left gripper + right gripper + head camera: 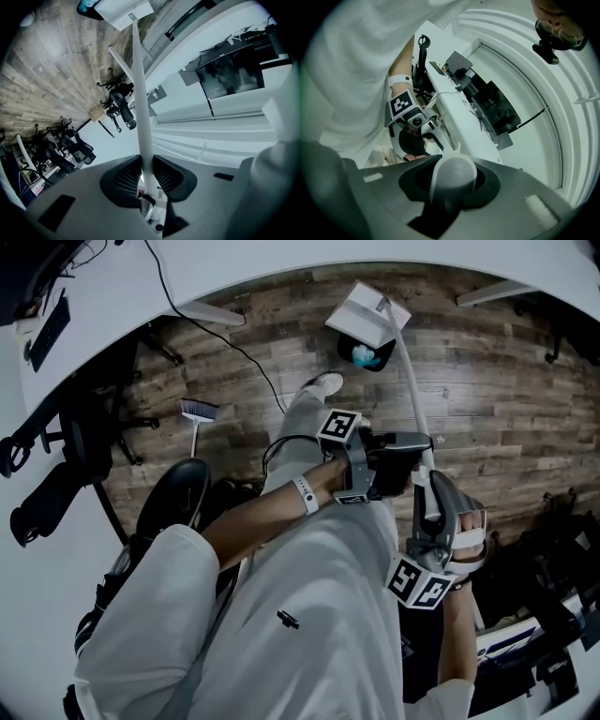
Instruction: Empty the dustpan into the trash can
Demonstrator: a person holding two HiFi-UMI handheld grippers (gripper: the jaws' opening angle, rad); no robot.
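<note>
The left claw (146,171) is squeezing the long handle (140,93) and the right claw (452,176) is squeezing its top end, holding the dustpan (367,313) over the trash can (380,364), but a wobbling handle could be spilling dirt onto the floor (487,381).

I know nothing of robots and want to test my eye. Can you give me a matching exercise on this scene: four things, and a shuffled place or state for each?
Things:
1 dustpan
2 trash can
3 broom
4 left gripper

Places or states:
a black, on the wood floor
b shut on the long handle
c tipped above the can
d off at the left, in no gripper

Pairs: 1c, 2a, 3d, 4b
</note>
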